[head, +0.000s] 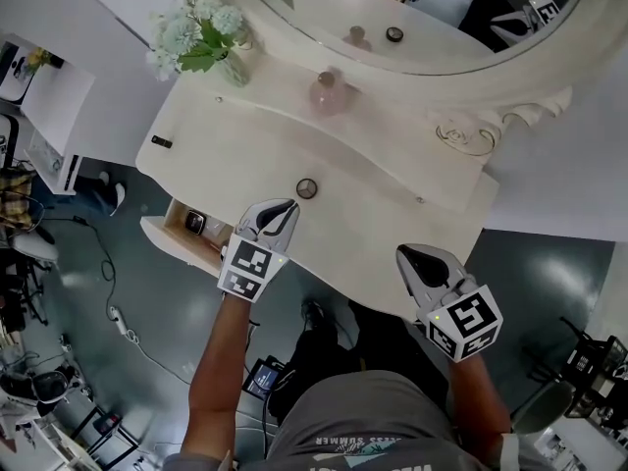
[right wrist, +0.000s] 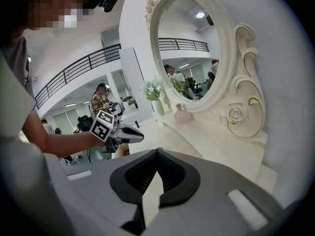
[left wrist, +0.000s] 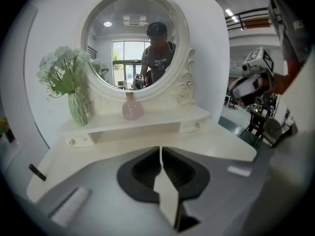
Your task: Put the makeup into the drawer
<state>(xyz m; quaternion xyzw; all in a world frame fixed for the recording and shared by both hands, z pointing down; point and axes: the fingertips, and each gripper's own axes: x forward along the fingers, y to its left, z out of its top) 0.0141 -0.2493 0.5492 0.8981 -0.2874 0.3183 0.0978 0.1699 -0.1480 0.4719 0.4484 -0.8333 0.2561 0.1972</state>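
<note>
A small round makeup compact (head: 307, 187) lies on the white vanity table (head: 392, 253), near its front middle. My left gripper (head: 285, 207) hovers just in front of and left of the compact, jaws shut with nothing between them (left wrist: 161, 149). My right gripper (head: 404, 254) hangs over the table's front right edge, shut and empty (right wrist: 157, 151). Below the table's left end the drawer (head: 167, 241) stands pulled out, with a small dark-and-white item (head: 194, 222) inside. The compact is hidden in both gripper views.
A pink bottle (head: 326, 90) and a vase of pale flowers (head: 201, 37) stand on the raised shelf under the round mirror (head: 412, 18). A small black item (head: 161, 142) lies at the table's left corner. Cables and chairs crowd the floor at left.
</note>
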